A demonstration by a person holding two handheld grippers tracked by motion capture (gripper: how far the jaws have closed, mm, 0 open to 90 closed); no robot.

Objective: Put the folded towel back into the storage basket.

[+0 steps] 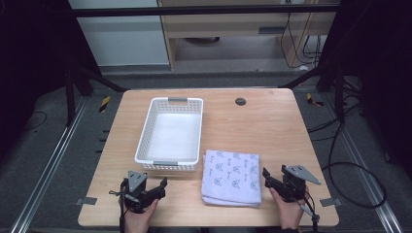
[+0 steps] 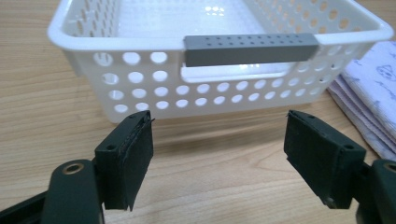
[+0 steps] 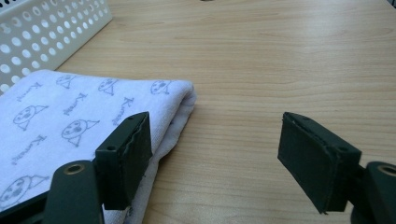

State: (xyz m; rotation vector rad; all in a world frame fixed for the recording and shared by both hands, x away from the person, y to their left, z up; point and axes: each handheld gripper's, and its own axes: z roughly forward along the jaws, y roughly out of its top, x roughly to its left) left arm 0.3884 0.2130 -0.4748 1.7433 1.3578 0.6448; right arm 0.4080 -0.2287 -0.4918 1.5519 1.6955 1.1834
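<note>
A white perforated basket (image 1: pixel 170 135) with grey handles is sitting empty just ahead of the left gripper (image 1: pixel 148 189). A folded white towel (image 1: pixel 231 177) printed with grey figures is lying flat beside the right gripper (image 1: pixel 268 177), at its left jaw.

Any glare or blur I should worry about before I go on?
High view: sharp table, dark surroundings, basket floor washed out white. Left gripper view: glare on the basket floor, handle crisp, left claw slightly soft. Right gripper view: towel print readable, far table soft.
</note>
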